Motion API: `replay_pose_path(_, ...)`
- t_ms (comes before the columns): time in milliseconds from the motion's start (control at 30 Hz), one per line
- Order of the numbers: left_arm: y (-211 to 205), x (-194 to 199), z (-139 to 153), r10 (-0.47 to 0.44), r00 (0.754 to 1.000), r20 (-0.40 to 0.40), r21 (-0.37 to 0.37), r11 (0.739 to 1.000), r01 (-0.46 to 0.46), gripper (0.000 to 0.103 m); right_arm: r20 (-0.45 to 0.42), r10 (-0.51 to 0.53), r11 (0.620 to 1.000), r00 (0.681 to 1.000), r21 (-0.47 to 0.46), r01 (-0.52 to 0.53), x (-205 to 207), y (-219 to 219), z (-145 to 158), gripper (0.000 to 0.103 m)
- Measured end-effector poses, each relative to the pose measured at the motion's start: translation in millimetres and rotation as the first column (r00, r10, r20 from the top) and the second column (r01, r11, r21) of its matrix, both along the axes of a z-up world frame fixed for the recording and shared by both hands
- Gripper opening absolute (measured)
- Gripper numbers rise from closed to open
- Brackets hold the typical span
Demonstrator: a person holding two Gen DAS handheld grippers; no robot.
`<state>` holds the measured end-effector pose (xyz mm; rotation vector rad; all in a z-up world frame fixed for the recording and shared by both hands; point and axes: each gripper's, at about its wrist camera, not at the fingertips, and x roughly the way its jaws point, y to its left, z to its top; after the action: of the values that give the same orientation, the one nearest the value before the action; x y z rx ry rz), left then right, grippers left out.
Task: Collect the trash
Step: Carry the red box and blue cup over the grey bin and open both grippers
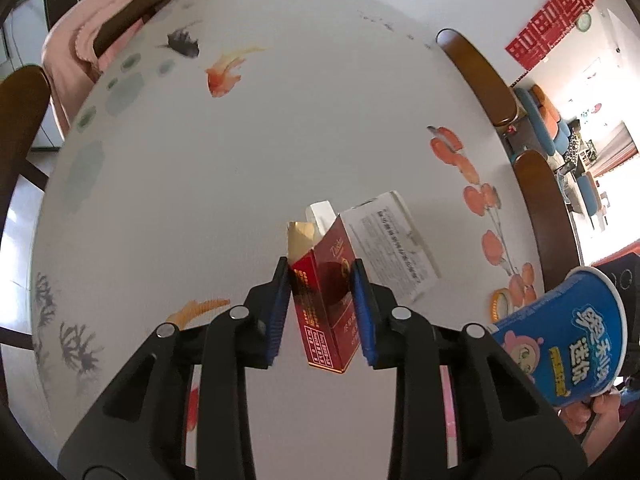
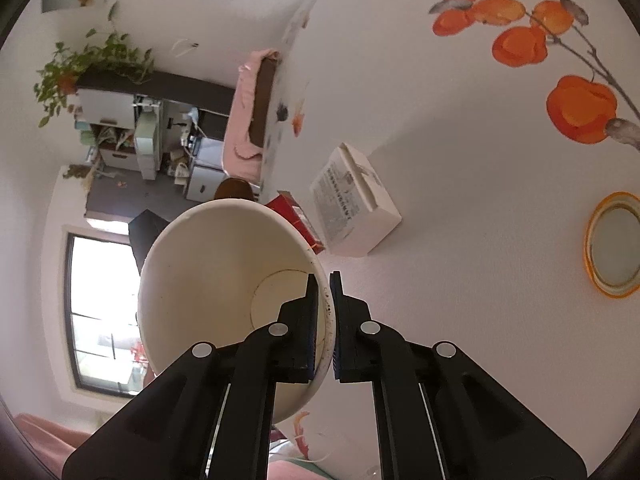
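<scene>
My left gripper [image 1: 323, 280] is shut on a red cigarette pack [image 1: 326, 300] with gold foil at its open top, held above the white table [image 1: 240, 160]. The pack also shows in the right wrist view [image 2: 296, 216], behind the cup. My right gripper [image 2: 324, 280] is shut on the rim of a blue paper cup [image 1: 568, 340], one finger inside and one outside; its white inside [image 2: 224, 280] looks empty. A white printed box [image 1: 390, 244] lies on the table just beyond the pack; it also shows in the right wrist view [image 2: 352, 204].
A roll of yellow tape [image 2: 614, 244] lies on the table right of the box, also seen in the left wrist view [image 1: 502, 304]. Wooden chairs [image 1: 480, 76] ring the round table, one draped with pink cloth [image 1: 92, 32]. The tabletop has painted fish and fruit.
</scene>
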<state>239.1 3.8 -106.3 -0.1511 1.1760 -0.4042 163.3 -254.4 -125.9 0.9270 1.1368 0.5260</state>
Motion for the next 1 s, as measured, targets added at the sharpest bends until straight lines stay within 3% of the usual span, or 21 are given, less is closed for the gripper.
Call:
replay_pose_path(333, 25, -40, 52, 0.064, 0.992, 0.110, 0.007, 0.998, -0.065, 0.028, 0.085, 0.079, 0.997, 0.993, 0.018, -0.081, -8, 15, 29, 0.007)
replay_pose_path(533, 63, -87, 73, 0.200, 0.968, 0.154, 0.006, 0.979, -0.203, 0.028, 0.107, 0.219, 0.974, 0.970, 0.028, -0.223, -10, 46, 35, 0.007)
replay_pose_path(700, 113, -154, 75, 0.371, 0.916, 0.151, 0.018, 0.926, -0.378, 0.026, 0.113, 0.398, 0.915, 0.910, 0.028, -0.403, -14, 98, 36, 0.007)
replay_pose_path(1000, 219, -300, 58, 0.627, 0.770, 0.115, 0.005, 0.775, -0.632, 0.026, 0.122, 0.634, 0.766, 0.764, 0.034, -0.642, -77, 228, 42, 0.007)
